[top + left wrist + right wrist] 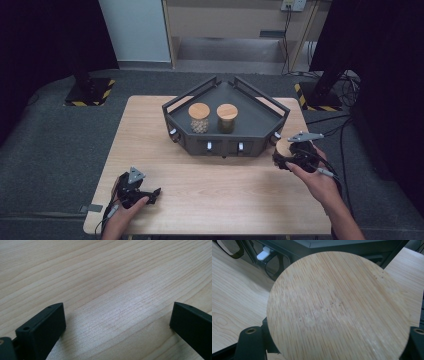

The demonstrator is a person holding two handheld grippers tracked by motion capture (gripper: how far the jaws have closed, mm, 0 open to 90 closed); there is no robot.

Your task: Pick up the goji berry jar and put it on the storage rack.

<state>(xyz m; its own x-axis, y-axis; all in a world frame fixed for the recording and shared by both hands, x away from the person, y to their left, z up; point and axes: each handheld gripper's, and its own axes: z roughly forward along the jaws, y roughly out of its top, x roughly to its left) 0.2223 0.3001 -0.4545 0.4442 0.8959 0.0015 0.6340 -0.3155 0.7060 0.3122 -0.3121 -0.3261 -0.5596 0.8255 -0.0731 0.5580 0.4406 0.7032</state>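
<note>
Right gripper (pixel 286 156) clamped on round bamboo-lidded jar (pixel 337 307) by wooden table's (pixel 225 195) right edge, left gripper (pixel 142 192) open, empty at near-left corner; likely next: lift jar into dark grey angular tray (pixel 250 112).

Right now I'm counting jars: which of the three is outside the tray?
The jar in the right gripper, beside the tray's right corner. The other two stand inside the tray.

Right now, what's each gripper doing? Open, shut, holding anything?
Left gripper: open, nothing between its fingers, low over the bare table.
Right gripper: shut on a jar with a wooden lid, beside the dark tray.
</note>
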